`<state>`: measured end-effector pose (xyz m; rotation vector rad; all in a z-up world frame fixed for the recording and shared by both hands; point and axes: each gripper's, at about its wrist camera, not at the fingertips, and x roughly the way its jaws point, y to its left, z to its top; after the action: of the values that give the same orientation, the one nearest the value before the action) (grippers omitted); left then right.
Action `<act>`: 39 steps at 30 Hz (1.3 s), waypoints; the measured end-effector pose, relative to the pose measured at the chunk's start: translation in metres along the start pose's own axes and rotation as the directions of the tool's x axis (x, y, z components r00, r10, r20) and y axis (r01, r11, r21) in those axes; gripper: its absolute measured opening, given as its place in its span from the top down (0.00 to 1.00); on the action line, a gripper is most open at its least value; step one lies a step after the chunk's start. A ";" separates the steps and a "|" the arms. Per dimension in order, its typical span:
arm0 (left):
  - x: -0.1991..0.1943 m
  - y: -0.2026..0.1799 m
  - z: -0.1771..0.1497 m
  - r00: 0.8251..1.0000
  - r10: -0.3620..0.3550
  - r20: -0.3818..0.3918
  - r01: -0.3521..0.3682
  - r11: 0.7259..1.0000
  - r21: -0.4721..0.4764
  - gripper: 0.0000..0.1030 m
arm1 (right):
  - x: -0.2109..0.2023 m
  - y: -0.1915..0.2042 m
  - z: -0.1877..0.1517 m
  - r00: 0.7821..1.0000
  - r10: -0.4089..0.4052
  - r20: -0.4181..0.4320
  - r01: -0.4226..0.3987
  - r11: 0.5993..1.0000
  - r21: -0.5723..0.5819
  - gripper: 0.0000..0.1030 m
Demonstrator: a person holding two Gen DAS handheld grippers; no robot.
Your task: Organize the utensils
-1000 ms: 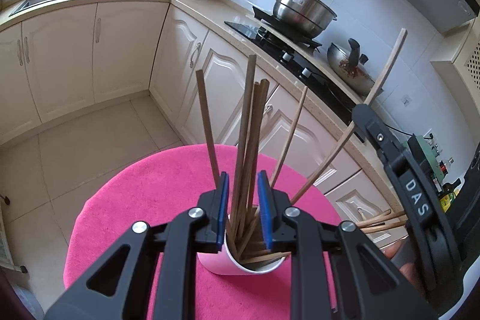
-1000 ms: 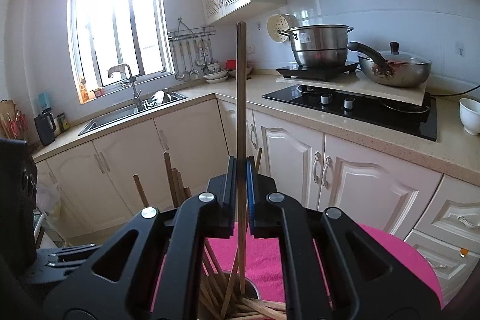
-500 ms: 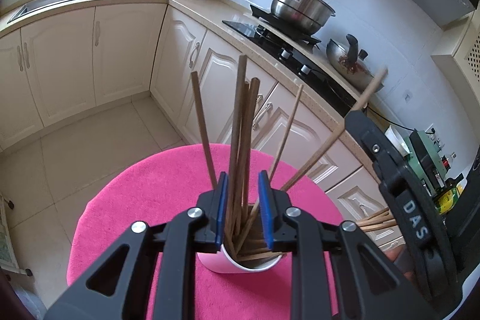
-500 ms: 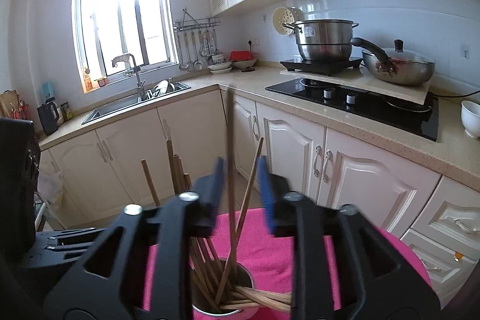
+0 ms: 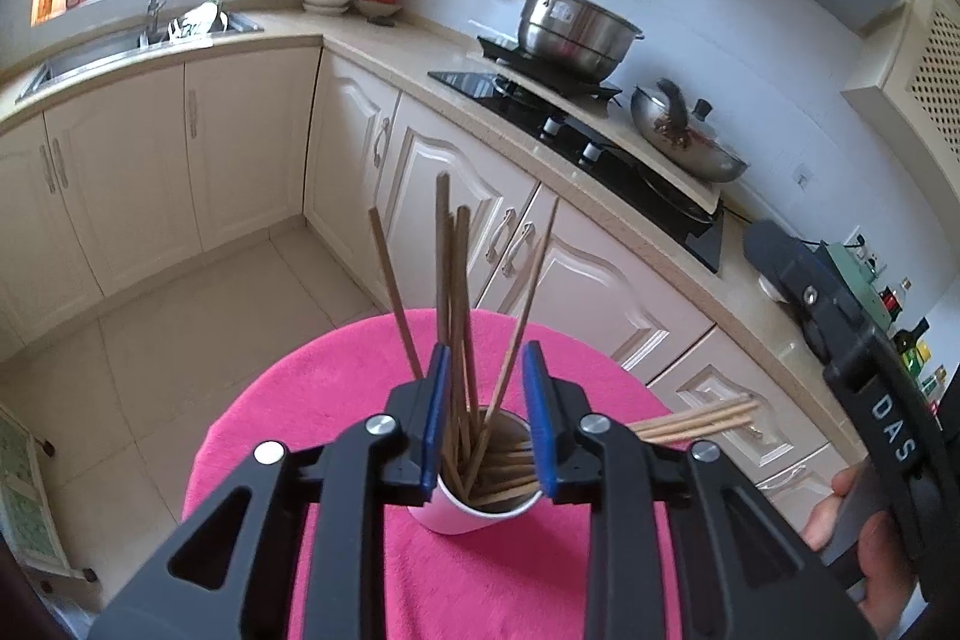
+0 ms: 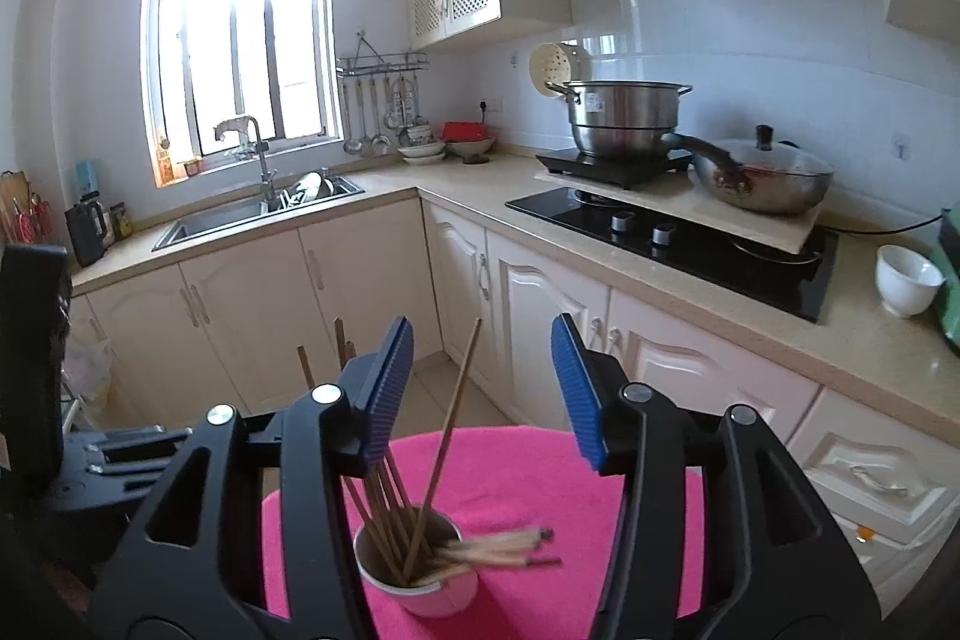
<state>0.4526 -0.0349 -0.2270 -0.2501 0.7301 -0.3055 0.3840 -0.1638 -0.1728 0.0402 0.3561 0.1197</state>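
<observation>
Wooden chopsticks [image 6: 447,451] stand in the cup [image 6: 420,574] mid-stool [image 6: 660,490], several leaning over its rim. Right gripper [image 6: 483,394], just opening, is released and empty; left gripper [image 5: 485,415], also opening, loosely brackets upright sticks, so lifting could snag them and tip the cup.

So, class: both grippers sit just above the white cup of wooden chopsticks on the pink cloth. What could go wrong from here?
1. The white cup is small and loaded with tall wooden chopsticks, several leaning far over its rim; a nudge might tip it.
2. The left gripper, jaws just widened, straddles upright sticks; lifting could snag them.
3. The right gripper, just opened, may knock the loose stick.
</observation>
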 end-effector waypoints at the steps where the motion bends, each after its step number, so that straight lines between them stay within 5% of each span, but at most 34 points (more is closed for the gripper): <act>1: -0.004 -0.002 0.001 1.000 0.003 0.004 -0.003 1.000 0.011 0.76 | -0.004 0.000 0.000 1.000 -0.005 -0.006 0.005 1.000 -0.003 0.52; 9: -0.055 -0.018 -0.006 0.999 0.017 0.029 -0.019 0.996 0.090 0.69 | -0.053 0.012 -0.008 0.993 -0.057 -0.105 0.057 0.998 -0.001 0.51; 25: -0.167 -0.078 -0.054 0.976 0.177 0.123 -0.191 0.976 0.104 0.55 | -0.170 0.020 -0.023 0.986 0.085 -0.146 -0.091 0.995 -0.036 0.43; 39: -0.267 -0.119 -0.106 0.950 0.229 0.211 -0.254 0.962 0.098 0.47 | -0.262 0.022 -0.029 0.982 0.133 -0.135 -0.140 0.989 -0.049 0.35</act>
<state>0.1699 -0.0623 -0.0999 -0.0687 0.5355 -0.0891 0.1281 -0.1736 -0.1082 -0.0007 0.4811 0.2693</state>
